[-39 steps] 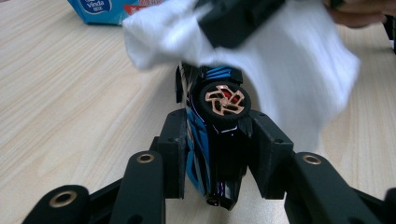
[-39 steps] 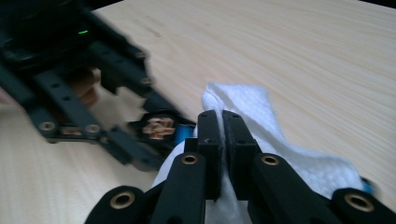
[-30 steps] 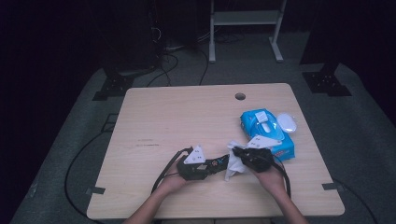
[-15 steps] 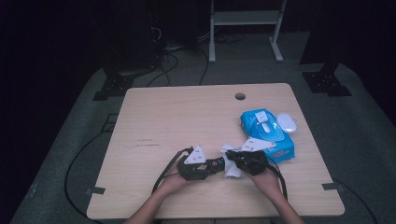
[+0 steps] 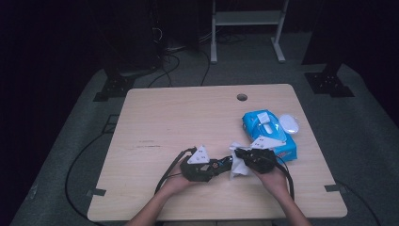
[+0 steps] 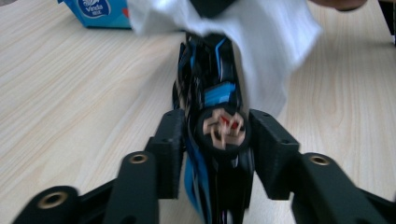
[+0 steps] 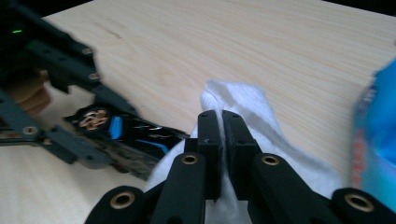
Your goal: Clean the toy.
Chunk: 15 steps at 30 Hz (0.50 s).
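My left gripper (image 5: pixel 225 165) (image 6: pixel 217 135) has a slim black and blue object (image 5: pixel 220 165) (image 6: pixel 215 93) (image 7: pixel 135 137) between its jaws. The jaws have just been opening a little, and both pads still lie against the object's sides. My right gripper (image 5: pixel 239 159) (image 7: pixel 220 121) is shut on a white tissue (image 5: pixel 237 168) (image 7: pixel 243 100). The tissue (image 6: pixel 261 37) drapes over the far end of the object. Both grippers sit low over the table's front edge, tips facing each other.
A blue wipes pack (image 5: pixel 268 134) (image 6: pixel 100 11) (image 7: pixel 378 140) lies just behind the right gripper, with a white oval lid (image 5: pixel 289 123) beside it. The wooden table (image 5: pixel 179 117) has a cable hole (image 5: pixel 242 97) near its back edge. Cables trail from both grippers.
The right gripper and its tissue have shifted a little over the object's end. The left hand has stayed in place.
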Available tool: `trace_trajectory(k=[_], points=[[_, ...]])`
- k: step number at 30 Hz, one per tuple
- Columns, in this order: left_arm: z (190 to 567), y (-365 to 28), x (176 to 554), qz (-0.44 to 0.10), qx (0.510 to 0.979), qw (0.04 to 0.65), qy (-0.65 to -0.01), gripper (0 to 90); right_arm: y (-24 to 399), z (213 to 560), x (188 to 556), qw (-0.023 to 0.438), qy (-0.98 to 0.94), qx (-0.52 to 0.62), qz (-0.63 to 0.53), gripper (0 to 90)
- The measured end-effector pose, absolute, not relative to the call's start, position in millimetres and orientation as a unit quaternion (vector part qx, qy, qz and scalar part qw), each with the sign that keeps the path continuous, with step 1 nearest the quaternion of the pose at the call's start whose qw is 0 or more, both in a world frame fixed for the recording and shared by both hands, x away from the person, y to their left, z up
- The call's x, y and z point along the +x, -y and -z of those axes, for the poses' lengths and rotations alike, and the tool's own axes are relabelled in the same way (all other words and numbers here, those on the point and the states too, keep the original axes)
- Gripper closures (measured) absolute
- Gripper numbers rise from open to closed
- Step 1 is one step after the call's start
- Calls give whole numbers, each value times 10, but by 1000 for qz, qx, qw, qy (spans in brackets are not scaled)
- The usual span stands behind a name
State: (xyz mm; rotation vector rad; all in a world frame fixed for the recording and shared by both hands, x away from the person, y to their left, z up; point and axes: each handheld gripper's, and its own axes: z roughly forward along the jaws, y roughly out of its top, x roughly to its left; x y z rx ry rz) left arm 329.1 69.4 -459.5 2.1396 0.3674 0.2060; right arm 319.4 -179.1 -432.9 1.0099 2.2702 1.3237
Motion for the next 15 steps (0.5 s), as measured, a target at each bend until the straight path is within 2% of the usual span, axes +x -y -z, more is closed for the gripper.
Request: trace_trajectory(k=[4, 10, 12, 15], points=[[4602, -626, 3323, -81, 878, 444, -159, 486, 1778, 4334, 3175, 152, -807, 325, -468, 859], [4618, -548, 3352, -87, 888, 422, -162, 457, 1966, 4342, 3234, 155, -786, 367, -473, 860], [4610, -500, 3365, -95, 892, 411, -163, 387, 1934, 4349, 3229, 147, -787, 363, -477, 860], [4583, -415, 3387, -90, 898, 399, -163, 370, 1855, 4363, 3211, 144, -793, 349, -478, 860]])
